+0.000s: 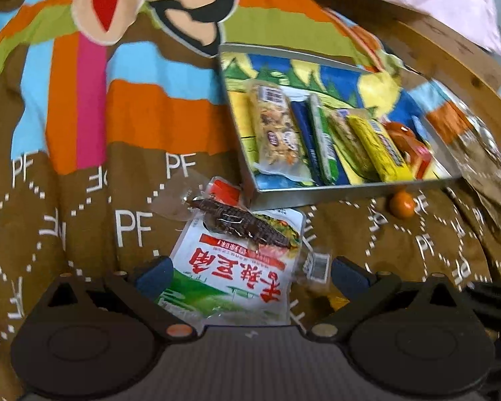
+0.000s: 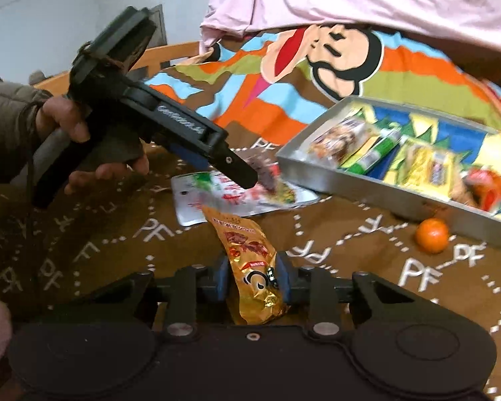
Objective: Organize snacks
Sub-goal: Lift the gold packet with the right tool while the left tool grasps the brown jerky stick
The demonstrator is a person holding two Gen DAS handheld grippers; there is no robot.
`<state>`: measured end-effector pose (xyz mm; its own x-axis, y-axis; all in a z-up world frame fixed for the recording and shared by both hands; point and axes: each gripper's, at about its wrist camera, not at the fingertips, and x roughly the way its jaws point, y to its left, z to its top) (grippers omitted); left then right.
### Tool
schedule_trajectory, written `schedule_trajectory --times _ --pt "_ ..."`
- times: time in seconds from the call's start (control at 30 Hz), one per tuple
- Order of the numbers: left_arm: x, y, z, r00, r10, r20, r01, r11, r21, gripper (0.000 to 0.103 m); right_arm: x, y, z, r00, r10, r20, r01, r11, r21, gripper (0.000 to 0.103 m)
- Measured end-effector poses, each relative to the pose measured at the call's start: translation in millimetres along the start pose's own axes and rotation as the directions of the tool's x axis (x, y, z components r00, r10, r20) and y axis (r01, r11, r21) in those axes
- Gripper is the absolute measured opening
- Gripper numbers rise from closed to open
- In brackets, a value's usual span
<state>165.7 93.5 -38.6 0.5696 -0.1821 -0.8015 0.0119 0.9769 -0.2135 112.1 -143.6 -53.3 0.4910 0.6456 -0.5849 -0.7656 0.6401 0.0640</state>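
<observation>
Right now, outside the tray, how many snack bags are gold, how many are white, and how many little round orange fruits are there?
Shiny gold foil snack pouch, pinched in the right gripper: 1
Flat white plastic pouch with red characters: 1
Small round orange fruit: 1
Total: 3

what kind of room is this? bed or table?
Likely a bedroom: the snacks lie on a bed. Cartoon-print quilt as the work surface, pink bedding behind it, curved wooden bed frame at the edge.
</observation>
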Motion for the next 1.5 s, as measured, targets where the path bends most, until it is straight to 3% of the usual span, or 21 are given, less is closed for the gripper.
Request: schedule_trajectory --times 0.1,0.23,0.4,0.57,0.8,0.9,1.0,1.17,1.3,1.5 --pt "8 -5 3 0.999 0.042 0.01 -0.042 0.999 -0.028 0.102 -1 -4 -2 0.999 -0.035 0.021 0.035 0.999 0.005 0.028" --pt "18 -10 8 0.997 0.072 0.026 -0.071 0.996 -0.058 0.094 0 -21 -6 0.992 -0.106 0.062 0.097 0.987 0.128 0.029" --pt "23 -17 10 0.994 0.093 0.058 -0.087 0.991 -0.104 0.09 0 -44 -9 0.991 -0.107 0.083 0.082 0.96 0.267 0.034" --pt "35 -31 11 0.984 0.173 0.05 -0.17 0.983 -0.071 0.087 3 -48 -11 0.99 -0.084 0.109 0.051 0.959 0.278 0.034" --pt "55 -49 14 0.955 0.29 0.064 -0.293 0.955 0.044 0.083 2 -51 -13 0.989 -0.078 0.125 0.037 0.953 0.301 0.036" --pt "54 -52 13 0.96 0.267 0.09 -0.276 0.955 0.108 0.067 0 -53 -14 0.988 -0.084 0.128 0.042 0.952 0.305 0.036" --pt "49 -54 11 0.966 0.243 0.091 -0.255 0.955 0.151 0.061 -1 -54 -13 0.988 -0.092 0.128 0.049 0.952 0.304 0.036" --pt "31 -44 5 0.982 0.175 0.076 -0.183 0.978 0.102 0.053 -2 -57 -12 0.985 -0.12 0.121 0.075 0.942 0.328 0.035" --pt "14 -39 -3 0.993 0.1 0.066 -0.106 0.99 0.089 0.051 -2 -67 -13 0.985 -0.13 0.111 0.078 0.92 0.384 0.035" --pt "14 -43 -2 0.997 0.043 0.071 -0.05 0.994 0.099 0.051 0 -76 -19 0.987 -0.114 0.11 0.052 0.89 0.454 0.037"
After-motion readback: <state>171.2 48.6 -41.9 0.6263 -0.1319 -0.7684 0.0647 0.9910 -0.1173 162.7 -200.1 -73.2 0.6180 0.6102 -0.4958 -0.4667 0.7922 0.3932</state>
